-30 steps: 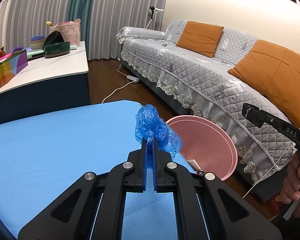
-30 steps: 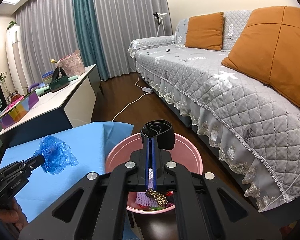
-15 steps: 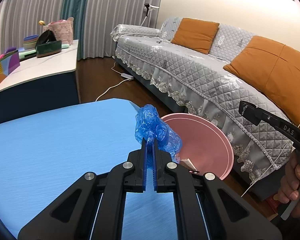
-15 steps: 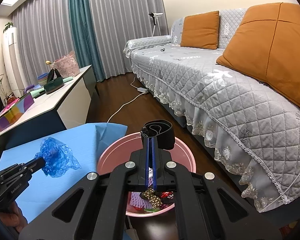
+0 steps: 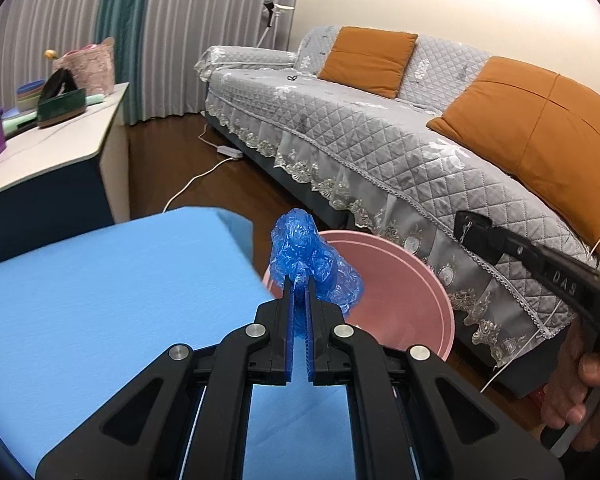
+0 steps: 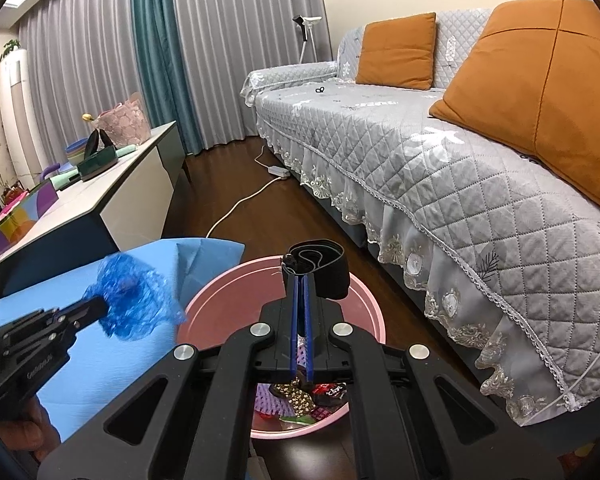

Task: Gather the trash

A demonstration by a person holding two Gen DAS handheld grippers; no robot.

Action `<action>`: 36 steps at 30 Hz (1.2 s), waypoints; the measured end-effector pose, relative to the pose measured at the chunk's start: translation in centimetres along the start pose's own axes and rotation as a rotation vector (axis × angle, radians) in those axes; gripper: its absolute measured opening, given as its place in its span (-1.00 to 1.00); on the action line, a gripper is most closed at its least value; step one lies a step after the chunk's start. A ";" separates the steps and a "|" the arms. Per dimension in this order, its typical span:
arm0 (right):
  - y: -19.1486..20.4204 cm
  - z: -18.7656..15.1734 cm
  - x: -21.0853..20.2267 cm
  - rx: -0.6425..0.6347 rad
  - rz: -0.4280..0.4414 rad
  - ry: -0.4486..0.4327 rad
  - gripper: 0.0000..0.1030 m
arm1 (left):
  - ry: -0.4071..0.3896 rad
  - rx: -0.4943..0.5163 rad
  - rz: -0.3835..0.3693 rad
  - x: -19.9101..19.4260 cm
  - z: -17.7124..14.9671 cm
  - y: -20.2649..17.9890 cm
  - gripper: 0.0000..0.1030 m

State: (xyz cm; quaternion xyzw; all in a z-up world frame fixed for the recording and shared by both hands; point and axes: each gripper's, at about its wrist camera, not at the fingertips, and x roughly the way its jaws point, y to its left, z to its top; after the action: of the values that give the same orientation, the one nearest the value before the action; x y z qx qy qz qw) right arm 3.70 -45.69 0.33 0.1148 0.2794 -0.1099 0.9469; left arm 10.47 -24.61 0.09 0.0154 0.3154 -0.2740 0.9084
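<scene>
My left gripper (image 5: 299, 282) is shut on a crumpled blue plastic bag (image 5: 312, 264) and holds it over the near rim of the pink basin (image 5: 416, 300), beside the corner of the blue table (image 5: 100, 300). From the right wrist the same blue bag (image 6: 134, 300) appears at the left, level with the basin's left rim. My right gripper (image 6: 301, 280) is shut on a black looped band (image 6: 320, 268) right above the pink basin (image 6: 364, 292). Wrappers and scraps (image 6: 300, 396) lie in the basin's bottom.
A grey quilted sofa (image 6: 440, 152) with orange cushions (image 6: 396, 50) runs along the right, close to the basin. A white cabinet (image 6: 112, 196) with boxes and bowls stands at the left. A white cable (image 6: 240, 208) crosses the dark wood floor. A hand (image 5: 576, 392) holds the right gripper.
My left gripper has carried the blue bag rightward, from over the table to the basin's rim. The right gripper has stayed over the basin with the black band.
</scene>
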 end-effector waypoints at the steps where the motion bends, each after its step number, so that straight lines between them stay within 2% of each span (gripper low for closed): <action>1: 0.0 0.0 0.1 -0.001 -0.001 0.003 -0.94 | 0.000 0.004 -0.003 0.3 0.2 -0.2 -0.92; 7: 0.0 0.0 0.9 0.000 0.000 0.013 -0.94 | -0.004 0.032 -0.022 1.7 1.5 -1.3 -0.92; 10: 0.2 0.0 1.8 0.005 0.020 0.053 -0.79 | 0.000 0.035 -0.052 2.6 2.4 -1.4 -0.87; 11: 0.3 0.0 2.1 0.005 0.018 0.067 -0.48 | 0.027 0.028 -0.078 3.4 2.6 -1.2 -0.57; 12: 0.3 -0.1 2.3 0.005 0.001 0.070 -0.23 | 0.057 0.023 -0.081 4.0 2.6 -0.9 -0.05; 13: 0.3 -0.1 2.2 0.011 -0.022 0.063 0.29 | 0.087 0.024 -0.058 4.5 2.5 -0.6 0.06; 14: 0.2 0.0 2.1 0.019 -0.032 0.059 0.53 | 0.094 0.026 -0.018 4.5 2.4 -0.2 0.04; 16: 0.1 0.1 2.1 0.039 -0.033 0.062 0.55 | 0.089 0.004 -0.020 3.8 2.3 0.5 0.04; 19: -0.1 0.4 1.7 0.065 -0.048 0.064 0.76 | 0.071 -0.019 -0.006 1.6 1.7 1.8 0.05; 22: 0.2 0.6 0.9 0.077 -0.053 0.055 0.86 | 0.053 -0.028 0.016 -1.0 1.2 2.7 0.12; 30: 3.8 2.0 -4.0 0.056 -0.033 0.016 0.90 | -0.066 -0.078 0.139 -10.4 -0.1 4.8 0.69; 34: 7.7 2.5 -7.2 -0.017 -0.026 -0.007 0.90 | -0.084 -0.112 0.177 -14.8 -1.2 6.2 0.82; 36: 9.6 2.1 -8.7 -0.052 -0.020 -0.010 0.90 | -0.088 -0.110 0.222 -17.0 -2.0 6.8 0.85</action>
State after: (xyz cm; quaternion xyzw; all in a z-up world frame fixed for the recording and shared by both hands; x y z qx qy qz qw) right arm 0.22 -35.87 8.36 0.0867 0.2783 -0.1124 0.9499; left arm 1.71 -10.07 7.39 -0.0119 0.2861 -0.1542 0.9456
